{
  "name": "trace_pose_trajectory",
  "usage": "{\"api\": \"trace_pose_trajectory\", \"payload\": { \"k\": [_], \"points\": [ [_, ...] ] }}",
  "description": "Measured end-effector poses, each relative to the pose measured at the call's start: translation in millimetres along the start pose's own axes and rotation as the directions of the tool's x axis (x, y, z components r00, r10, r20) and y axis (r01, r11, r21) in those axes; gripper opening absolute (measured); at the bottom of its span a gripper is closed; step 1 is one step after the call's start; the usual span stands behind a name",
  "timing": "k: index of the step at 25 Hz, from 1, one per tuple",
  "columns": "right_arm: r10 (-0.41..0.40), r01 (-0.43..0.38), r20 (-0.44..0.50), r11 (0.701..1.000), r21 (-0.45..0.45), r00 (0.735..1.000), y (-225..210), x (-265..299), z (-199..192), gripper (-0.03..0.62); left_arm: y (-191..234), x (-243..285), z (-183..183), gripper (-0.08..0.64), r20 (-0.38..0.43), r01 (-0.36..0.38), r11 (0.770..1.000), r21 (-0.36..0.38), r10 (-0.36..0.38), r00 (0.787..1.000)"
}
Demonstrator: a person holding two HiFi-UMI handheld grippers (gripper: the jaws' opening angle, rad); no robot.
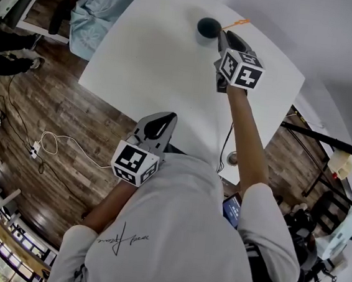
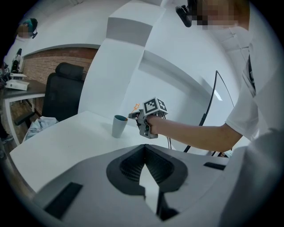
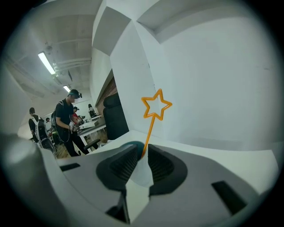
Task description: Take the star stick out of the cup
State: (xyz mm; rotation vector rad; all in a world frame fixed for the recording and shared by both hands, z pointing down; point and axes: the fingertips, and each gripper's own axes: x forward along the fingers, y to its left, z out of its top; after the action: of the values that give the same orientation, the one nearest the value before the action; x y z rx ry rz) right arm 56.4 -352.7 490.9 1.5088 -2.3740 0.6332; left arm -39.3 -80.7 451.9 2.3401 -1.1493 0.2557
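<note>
Resting at the near edge of the table [image 1: 147,59], the left gripper [image 1: 165,120] is closed on nothing. It seems to be keeping out of the way. Farther right stands the cup [image 1: 208,28]. Just beside its rim, the right gripper [image 1: 224,35] pinches the star stick [image 3: 149,133] low down, probably to lift it straight up.

Bright, even indoor light fills all three views. In the right gripper view, long white ceiling strip lamps [image 3: 46,62] glow at upper left. From the head view the white rectangular table [image 1: 152,66] is almost washed out, with only faint, soft shadows. Every view bows strongly and darkens toward its round edges. Close up, the grey left hand-held gripper [image 2: 144,146] and grey right hand-held gripper [image 3: 141,148] look slightly soft, while the thin orange star-topped stick [image 3: 156,106] is crisp.
</note>
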Motion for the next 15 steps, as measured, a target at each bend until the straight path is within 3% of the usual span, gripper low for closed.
{"api": "trace_pose_trajectory", "payload": {
  "k": [15],
  "points": [
    [-0.02, 0.02, 0.003, 0.999, 0.036, 1.0, -9.3, 16.7, 4.4, 0.064, 7.0, 9.0, -2.7, 0.006, -0.024, 0.005, 1.0, -0.029, -0.006, 1.0]
  ]
}}
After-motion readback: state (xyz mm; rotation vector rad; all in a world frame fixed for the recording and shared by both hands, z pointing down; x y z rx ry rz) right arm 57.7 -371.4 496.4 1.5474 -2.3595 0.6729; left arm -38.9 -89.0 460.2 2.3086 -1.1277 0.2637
